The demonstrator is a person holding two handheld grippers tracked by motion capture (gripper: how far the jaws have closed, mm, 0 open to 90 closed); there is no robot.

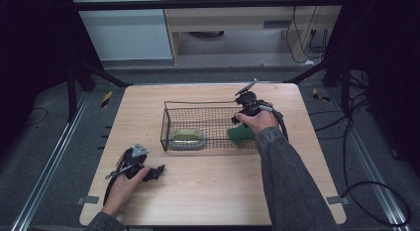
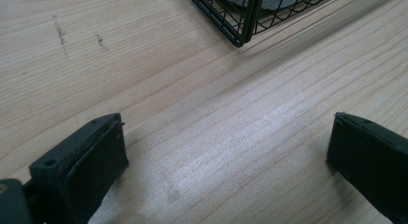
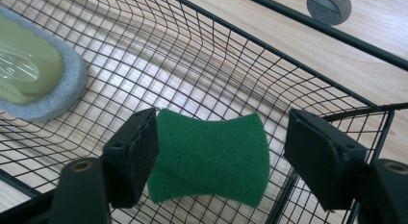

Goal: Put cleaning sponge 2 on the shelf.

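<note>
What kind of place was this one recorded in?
Probably a lab or workshop recording station, not a home: a bare wooden table ringed by black metal framing, floor rails, loose cables, and hazard-striped tape. On it sits a wire basket with sponges.

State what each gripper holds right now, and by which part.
Nothing is held. The right gripper has its jaws open around the green scouring pad in the wire basket; the left gripper is open over bare table.

One wire basket (image 1: 198, 123), one green scouring pad (image 3: 209, 156), one grey-backed sponge (image 3: 33, 80), two claws
</note>
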